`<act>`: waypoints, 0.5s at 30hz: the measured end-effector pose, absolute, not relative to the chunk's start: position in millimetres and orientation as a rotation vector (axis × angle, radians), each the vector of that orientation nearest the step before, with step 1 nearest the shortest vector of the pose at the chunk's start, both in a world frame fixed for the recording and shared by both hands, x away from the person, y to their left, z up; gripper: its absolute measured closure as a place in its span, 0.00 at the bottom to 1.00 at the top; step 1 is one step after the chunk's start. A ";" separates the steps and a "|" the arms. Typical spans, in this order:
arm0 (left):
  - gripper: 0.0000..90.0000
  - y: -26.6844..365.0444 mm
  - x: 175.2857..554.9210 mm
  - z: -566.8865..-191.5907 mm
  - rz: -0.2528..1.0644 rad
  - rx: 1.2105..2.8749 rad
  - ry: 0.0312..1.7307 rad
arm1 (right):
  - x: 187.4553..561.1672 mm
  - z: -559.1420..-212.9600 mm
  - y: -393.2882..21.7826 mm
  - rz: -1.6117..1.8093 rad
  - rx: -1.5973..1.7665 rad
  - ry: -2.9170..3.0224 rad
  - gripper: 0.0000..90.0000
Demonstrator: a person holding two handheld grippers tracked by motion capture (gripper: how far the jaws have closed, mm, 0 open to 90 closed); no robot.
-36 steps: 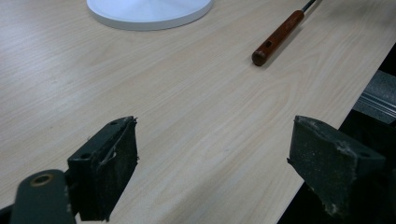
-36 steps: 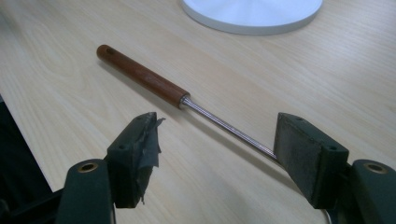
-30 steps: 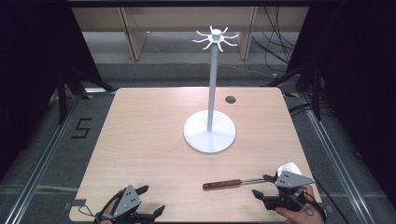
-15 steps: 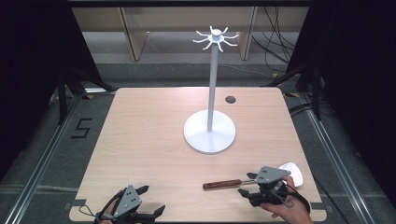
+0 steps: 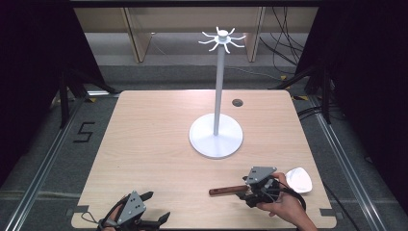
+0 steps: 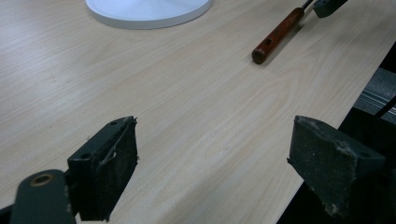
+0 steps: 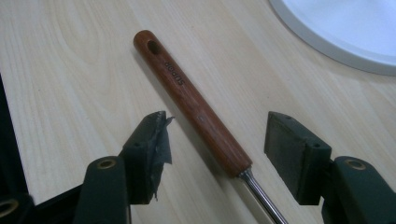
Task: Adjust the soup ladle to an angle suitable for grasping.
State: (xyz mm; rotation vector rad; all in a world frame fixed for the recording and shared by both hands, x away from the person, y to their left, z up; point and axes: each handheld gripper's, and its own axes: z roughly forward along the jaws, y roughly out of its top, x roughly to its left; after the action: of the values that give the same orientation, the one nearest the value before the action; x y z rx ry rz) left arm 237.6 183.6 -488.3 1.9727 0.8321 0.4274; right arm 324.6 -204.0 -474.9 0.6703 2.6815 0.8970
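wood grain fills the bench (image 5: 144, 144) under both of my tools; the thing i am after is the wooden-handled utensil (image 5: 227, 191), lying flat near the front right edge, its brown handle pointing left and its thin metal shank running right under my right gripper (image 5: 251, 191); in the right gripper view the handle (image 7: 191, 105) lies between the two fingers (image 7: 152, 144), which stand partly open and have just been closing in, with a gap on each side, so nothing is pinched yet; the white head of the utensil (image 5: 299, 179) shows just right of that hand; my left gripper (image 5: 153, 222) rests at the near left edge, fingers (image 6: 109, 163) wide apart with bare bench between them, well away from the work; the white stand (image 5: 216, 140) rises mid-bench with its hooks (image 5: 222, 38) on top.

i judge this the grasp step: the fingers straddle the handle near its joint with the shank; the next move calls for closing squarely on the handle, keeping the tips low, then lifting it level; the hole in the handle's end suggests it hangs on a hook.
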 end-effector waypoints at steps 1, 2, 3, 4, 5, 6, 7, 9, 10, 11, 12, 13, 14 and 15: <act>0.16 183.9 238.0 -488.2 0.430 1.980 0.823 | 325.8 -475.3 -202.2 0.880 0.667 2.691 0.47; 0.16 183.8 238.1 -488.2 0.425 1.980 0.816 | 327.4 -476.1 -200.3 0.870 0.654 2.709 0.48; 0.16 184.2 238.0 -488.1 0.423 1.985 0.816 | 328.7 -476.6 -198.2 0.844 0.655 2.718 0.48; 0.16 184.5 238.4 -488.3 0.434 1.982 0.815 | 331.7 -477.9 -195.1 0.835 0.611 2.740 0.48; 0.16 184.1 238.2 -488.2 0.430 1.975 0.821 | 332.6 -478.0 -193.0 0.823 0.626 2.746 0.48; 0.16 183.8 238.2 -488.3 0.428 1.971 0.822 | 335.2 -478.7 -191.5 0.811 0.585 2.754 0.49; 0.16 184.2 238.2 -488.2 0.431 1.982 0.817 | 335.0 -479.6 -188.7 0.788 0.621 2.756 0.49; 0.16 183.9 237.4 -488.1 0.421 1.981 0.819 | 338.4 -481.4 -183.8 0.770 0.563 2.799 0.50; 0.16 183.8 237.8 -488.3 0.429 1.971 0.819 | 339.3 -482.2 -181.5 0.753 0.555 2.800 0.50; 0.16 185.0 238.3 -487.7 0.438 1.987 0.815 | 340.4 -482.9 -178.8 0.739 0.547 2.801 0.50; 0.16 185.3 238.3 -487.6 0.439 1.996 0.813 | 341.8 -483.3 -177.4 0.737 0.532 2.811 0.51; 0.16 183.3 237.3 -488.5 0.422 1.966 0.824 | 340.8 -483.9 -175.3 0.717 0.577 2.804 0.51; 0.16 183.2 237.3 -488.7 0.422 1.965 0.822 | 343.0 -484.6 -174.1 0.713 0.535 2.816 0.52; 0.16 183.3 237.4 -488.5 0.423 1.963 0.824 | 342.5 -484.5 -172.9 0.691 0.550 2.834 0.52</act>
State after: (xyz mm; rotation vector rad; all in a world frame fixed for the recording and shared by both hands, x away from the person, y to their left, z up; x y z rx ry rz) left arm 237.4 183.3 -488.5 1.9627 0.8242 0.4226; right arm 342.5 -172.9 -484.5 0.5498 2.8338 0.6909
